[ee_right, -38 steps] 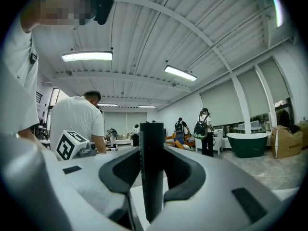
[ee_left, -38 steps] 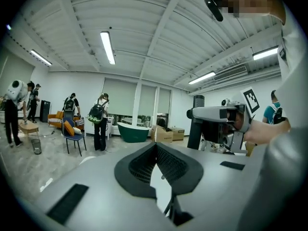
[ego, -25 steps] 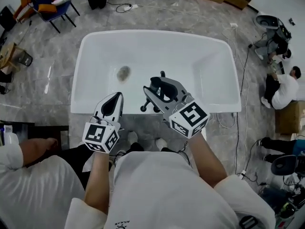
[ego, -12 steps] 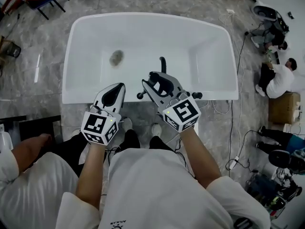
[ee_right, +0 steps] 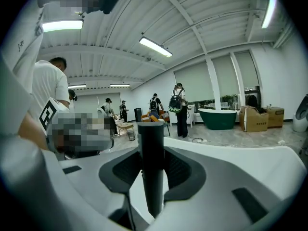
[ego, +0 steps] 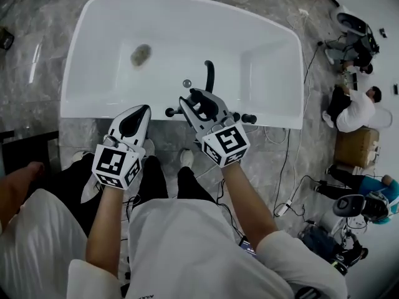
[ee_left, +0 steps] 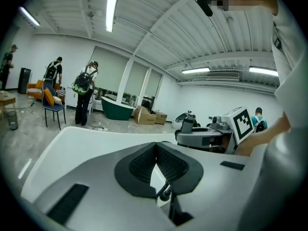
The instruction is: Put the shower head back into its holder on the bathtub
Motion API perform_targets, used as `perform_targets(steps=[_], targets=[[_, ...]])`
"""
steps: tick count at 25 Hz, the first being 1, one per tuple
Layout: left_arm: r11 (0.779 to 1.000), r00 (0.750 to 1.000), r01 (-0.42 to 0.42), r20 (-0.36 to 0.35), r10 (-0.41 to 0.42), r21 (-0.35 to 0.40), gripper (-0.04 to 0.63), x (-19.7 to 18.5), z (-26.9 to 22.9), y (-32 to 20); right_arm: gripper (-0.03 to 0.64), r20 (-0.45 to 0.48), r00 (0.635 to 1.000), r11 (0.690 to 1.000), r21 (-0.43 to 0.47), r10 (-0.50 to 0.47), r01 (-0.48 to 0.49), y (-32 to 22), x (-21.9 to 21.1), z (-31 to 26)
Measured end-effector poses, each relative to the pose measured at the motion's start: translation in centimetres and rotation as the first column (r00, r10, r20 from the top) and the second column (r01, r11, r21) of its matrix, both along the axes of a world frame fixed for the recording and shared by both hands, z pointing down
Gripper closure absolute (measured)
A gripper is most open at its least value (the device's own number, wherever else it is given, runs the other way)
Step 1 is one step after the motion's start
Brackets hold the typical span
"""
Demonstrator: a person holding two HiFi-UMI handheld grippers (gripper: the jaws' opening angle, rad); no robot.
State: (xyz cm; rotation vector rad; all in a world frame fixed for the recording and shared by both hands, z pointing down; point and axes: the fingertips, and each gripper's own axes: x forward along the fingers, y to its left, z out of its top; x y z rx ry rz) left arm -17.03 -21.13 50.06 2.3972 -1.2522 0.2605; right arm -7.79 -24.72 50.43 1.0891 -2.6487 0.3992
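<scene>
1. The person stands at the near side of the white bathtub (ego: 93,108). Both arms reach out in front and point down a little toward the rim.
2. The left claw (ego: 139,112) sits over the near rim. Its two pads are pressed together and nothing is in it.
3. The right claw (ego: 198,101) is just beside it, a bit further out over the rim. Its jaws are closed on the black shower head (ego: 209,75).
4. The shower head sticks up out of that claw, over the inside of the tub near the middle of the near side. In the right gripper view it is a dark stick between the pads.
5. A left knob (ego: 169,112) and a right knob (ego: 249,118), both black, sit at the rim on either side of the right claw. The claw covers what is between them, so I cannot see the holder.
6. A small shiny ball (ego: 186,83) is just left of the shower head. The drain (ego: 141,53) is further left, well apart.
7. The floor (ego: 37,73) is gray stone. Cables (ego: 292,167) lie on it right of the tub.
8. A person in a white shirt (ego: 352,111) sits low on the floor near a brown box (ego: 348,148).
9. Across the room stands a green bathtub (ee_right: 219,118), with a person wearing a backpack (ee_right: 179,107) near it.
</scene>
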Motion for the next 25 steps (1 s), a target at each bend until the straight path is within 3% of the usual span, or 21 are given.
perform_targets(steps=[14,21,25], targets=[[0.997,0.999,0.036,-0.009,-0.037,-0.061,0.584,0.5,5.5,0.4,0.476,-0.069,0.997,0.995,-0.099,0.019,-0.025,-0.3,1.2,8.6],[0.994,0.999,0.051,0.003,-0.051,-0.095,0.584,-0.4,8.3,1.1,0.476,-0.115,0.993,0.992,-0.126,-0.012,-0.003,1.1,-0.8,12.2],[0.992,0.999,0.053,-0.003,-0.053,-0.112,0.584,-0.2,9.4,1.4,0.476,-0.132,0.991,0.988,-0.149,0.019,-0.039,1.4,-0.6,14.1]])
